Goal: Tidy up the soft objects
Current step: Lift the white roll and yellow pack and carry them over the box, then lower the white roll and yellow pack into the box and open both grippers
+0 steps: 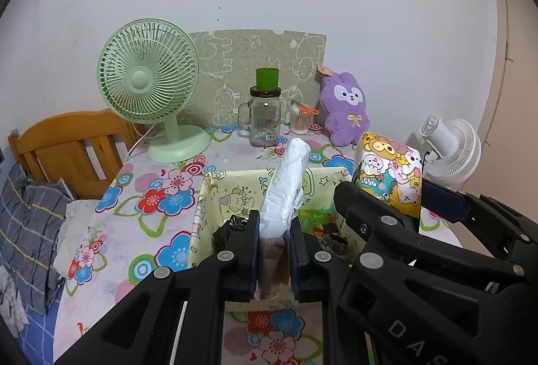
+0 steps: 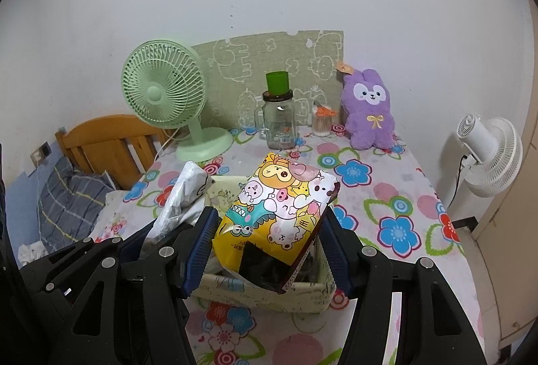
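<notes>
Grippers both loaded over the basket (image 1: 201, 224): left gripper (image 1: 275, 250) clamps a crinkly white bag (image 1: 285, 183), right gripper (image 2: 269, 237) squeezes the glossy cartoon pack (image 2: 282, 207). Both look light, soft, slippery film; grip low on the bulk. Far right on the table (image 2: 386, 183), the fuzzy purple plush (image 2: 368, 109) waits.

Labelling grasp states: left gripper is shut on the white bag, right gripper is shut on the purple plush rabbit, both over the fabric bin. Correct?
Not quite. The right gripper is shut on the cartoon-print packet, not the purple plush rabbit, which sits untouched by the wall, as the right wrist view shows. The left gripper does hold the white bag over the fabric bin.
</notes>
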`<state>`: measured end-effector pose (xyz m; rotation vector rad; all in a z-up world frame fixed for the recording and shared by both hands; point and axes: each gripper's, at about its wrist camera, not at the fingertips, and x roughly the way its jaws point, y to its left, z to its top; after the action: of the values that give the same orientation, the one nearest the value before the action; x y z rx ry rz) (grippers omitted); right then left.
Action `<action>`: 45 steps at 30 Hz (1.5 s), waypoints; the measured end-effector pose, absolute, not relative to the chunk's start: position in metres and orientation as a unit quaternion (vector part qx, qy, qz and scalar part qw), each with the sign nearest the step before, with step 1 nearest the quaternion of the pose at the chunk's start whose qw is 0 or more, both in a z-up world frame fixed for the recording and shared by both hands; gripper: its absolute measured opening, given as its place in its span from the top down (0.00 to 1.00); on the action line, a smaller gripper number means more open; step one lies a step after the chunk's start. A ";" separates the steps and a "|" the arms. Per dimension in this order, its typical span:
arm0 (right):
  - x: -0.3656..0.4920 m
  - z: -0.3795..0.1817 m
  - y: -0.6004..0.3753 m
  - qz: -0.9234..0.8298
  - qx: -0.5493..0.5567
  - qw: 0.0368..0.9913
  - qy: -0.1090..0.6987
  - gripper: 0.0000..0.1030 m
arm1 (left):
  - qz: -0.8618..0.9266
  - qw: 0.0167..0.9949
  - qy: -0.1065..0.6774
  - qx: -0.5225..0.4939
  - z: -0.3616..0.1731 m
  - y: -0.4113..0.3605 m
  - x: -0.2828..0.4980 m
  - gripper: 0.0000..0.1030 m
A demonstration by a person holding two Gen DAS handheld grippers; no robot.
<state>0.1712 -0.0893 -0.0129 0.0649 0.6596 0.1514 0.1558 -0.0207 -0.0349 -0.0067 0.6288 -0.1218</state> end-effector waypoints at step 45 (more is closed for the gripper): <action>0.248 -0.078 -0.065 0.122 0.025 0.917 0.378 0.38 | -0.060 0.924 0.378 -0.001 -0.089 -0.007 0.218 0.20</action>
<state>0.2482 -0.0654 -0.0780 0.0506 0.7781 0.2520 0.2181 -0.0072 -0.0888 -0.0023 0.7765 -0.1225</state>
